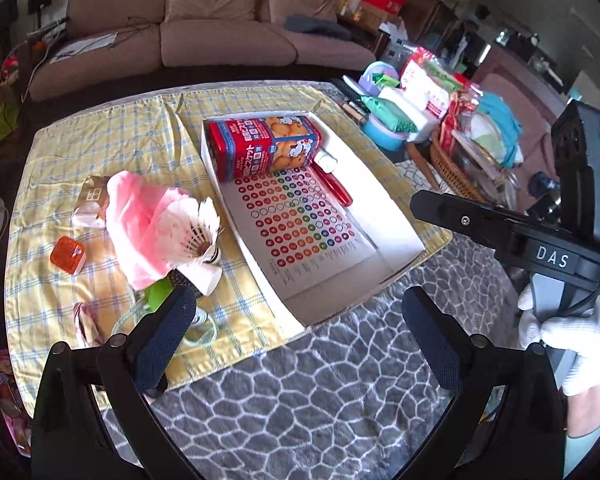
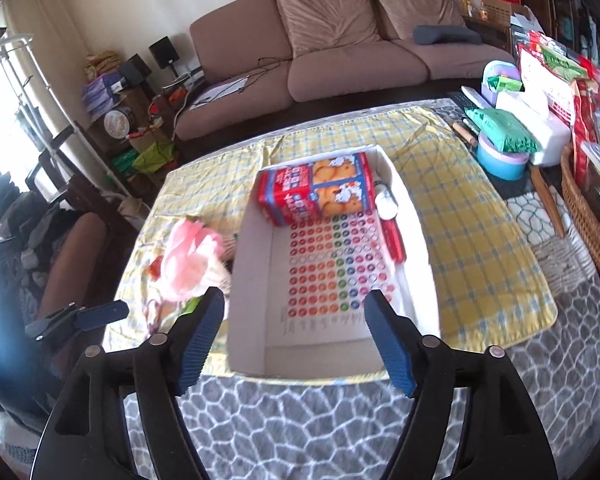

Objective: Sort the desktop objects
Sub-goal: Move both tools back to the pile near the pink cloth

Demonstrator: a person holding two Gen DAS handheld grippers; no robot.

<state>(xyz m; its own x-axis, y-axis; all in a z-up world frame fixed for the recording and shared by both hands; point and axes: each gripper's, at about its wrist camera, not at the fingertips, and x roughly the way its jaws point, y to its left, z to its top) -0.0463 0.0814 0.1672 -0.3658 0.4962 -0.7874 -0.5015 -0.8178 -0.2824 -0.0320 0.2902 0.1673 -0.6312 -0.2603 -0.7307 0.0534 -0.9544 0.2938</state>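
A white cardboard box lies on the yellow plaid cloth. It holds a red biscuit carton, a sheet of coloured ring stickers, a red pen and a small white bottle. Left of the box lie a pink cloth, a shuttlecock, an orange container and a gold packet. My left gripper is open above the table's near edge, empty. My right gripper hovers open over the box's near end, empty.
A clear glass stands by my left fingertip. A wicker basket and piled packets crowd the table's right side. A white-gloved hand holds the right gripper. The grey patterned table cover is nearest; a sofa is behind.
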